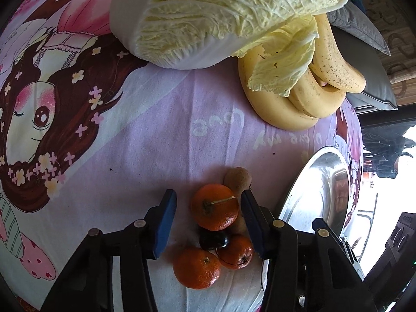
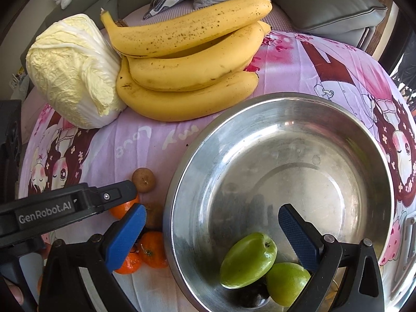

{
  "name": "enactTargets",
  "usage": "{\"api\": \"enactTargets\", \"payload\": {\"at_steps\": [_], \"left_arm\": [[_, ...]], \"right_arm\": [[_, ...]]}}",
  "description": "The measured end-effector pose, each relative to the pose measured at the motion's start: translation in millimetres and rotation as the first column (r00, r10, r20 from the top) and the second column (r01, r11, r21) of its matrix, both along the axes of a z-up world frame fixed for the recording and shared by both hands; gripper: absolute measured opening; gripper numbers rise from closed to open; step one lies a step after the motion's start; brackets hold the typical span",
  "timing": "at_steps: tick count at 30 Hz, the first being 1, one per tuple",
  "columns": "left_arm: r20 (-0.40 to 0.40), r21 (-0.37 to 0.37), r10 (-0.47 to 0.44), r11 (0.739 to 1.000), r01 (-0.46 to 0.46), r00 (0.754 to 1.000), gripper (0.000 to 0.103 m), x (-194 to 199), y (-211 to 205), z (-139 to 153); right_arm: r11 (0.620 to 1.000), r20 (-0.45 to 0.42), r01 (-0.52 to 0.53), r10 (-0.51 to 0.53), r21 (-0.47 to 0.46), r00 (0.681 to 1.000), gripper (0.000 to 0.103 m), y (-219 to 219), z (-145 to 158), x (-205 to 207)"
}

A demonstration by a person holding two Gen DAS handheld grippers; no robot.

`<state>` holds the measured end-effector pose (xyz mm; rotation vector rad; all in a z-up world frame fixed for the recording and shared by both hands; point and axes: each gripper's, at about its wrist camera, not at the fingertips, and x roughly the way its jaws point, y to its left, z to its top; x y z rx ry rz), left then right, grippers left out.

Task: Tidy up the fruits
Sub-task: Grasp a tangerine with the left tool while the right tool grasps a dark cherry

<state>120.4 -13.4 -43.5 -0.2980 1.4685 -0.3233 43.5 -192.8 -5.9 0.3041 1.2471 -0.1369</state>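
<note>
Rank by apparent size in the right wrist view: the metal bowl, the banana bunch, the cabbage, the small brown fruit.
1. metal bowl
2. banana bunch
3. cabbage
4. small brown fruit

The bowl lies nearer the camera, so its lead over the bananas may be exaggerated.

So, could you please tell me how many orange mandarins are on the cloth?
3: one between the left gripper's fingers, one nearest the camera, one right of it. Others may be hidden.

Bare pink printed cloth (image 1: 161, 140) lies open between the pale napa cabbage (image 1: 208, 13), yellow banana bunch (image 1: 299, 96), and the clustered orange tangerines (image 1: 214, 210) (steel bowl (image 1: 306, 195) crowding their right).
</note>
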Motion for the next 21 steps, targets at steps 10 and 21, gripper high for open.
{"api": "enactTargets", "payload": {"at_steps": [10,21], "left_arm": [[0.01,-0.031,0.0,1.0,0.001,1.0,0.039,1,-4,3],[-0.008,-0.033,0.071,0.997,-0.072,0.997,0.039,5,22,3]], "right_arm": [[1.0,0.003,0.006,-0.006,-0.002,1.0,0.103,-3,-1,-2],[0.999,0.121,-0.043,0.041,0.014,0.992,0.092,6,19,1]]}}
